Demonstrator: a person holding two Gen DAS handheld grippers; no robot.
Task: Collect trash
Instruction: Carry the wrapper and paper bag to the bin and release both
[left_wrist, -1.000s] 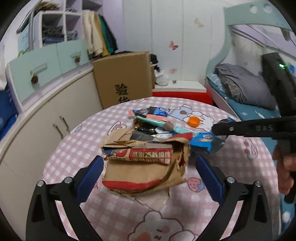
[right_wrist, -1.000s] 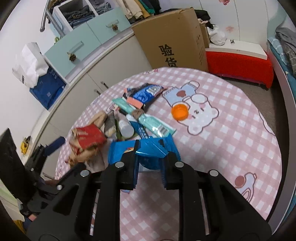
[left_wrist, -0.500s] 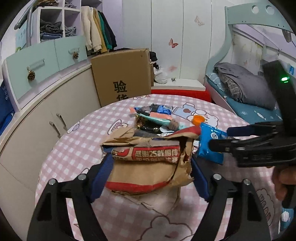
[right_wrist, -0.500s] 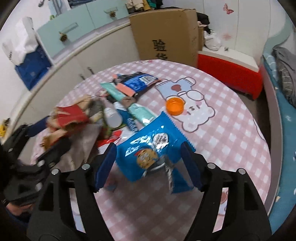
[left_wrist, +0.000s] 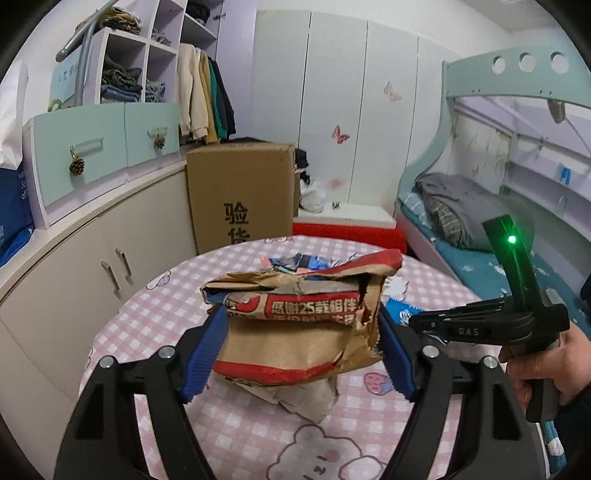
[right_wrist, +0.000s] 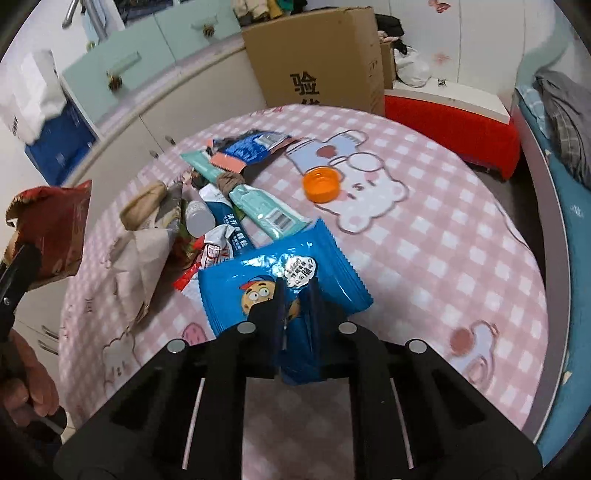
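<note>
My left gripper (left_wrist: 301, 350) is shut on a crumpled brown and red paper bag (left_wrist: 299, 325) and holds it above the pink checked round table (left_wrist: 147, 317). The bag also shows at the left edge of the right wrist view (right_wrist: 48, 229). My right gripper (right_wrist: 295, 295) is shut on a blue snack packet (right_wrist: 284, 273), held above the table to the right of the bag. The right gripper shows side-on in the left wrist view (left_wrist: 480, 325). Loose trash lies on the table: mint tubes (right_wrist: 266, 206), a blue wrapper (right_wrist: 251, 147), an orange cap (right_wrist: 321, 183), crumpled paper (right_wrist: 140, 251).
A big cardboard box (right_wrist: 317, 59) stands behind the table. Cupboards with mint drawers (left_wrist: 96, 147) run along the left. A red and white bench (right_wrist: 454, 107) and a bunk bed (left_wrist: 480, 206) are at the right.
My left gripper closed on the paper bag and lifted it off the table. My right gripper, open half a second ago, has shut on the blue packet again beside the bag.
</note>
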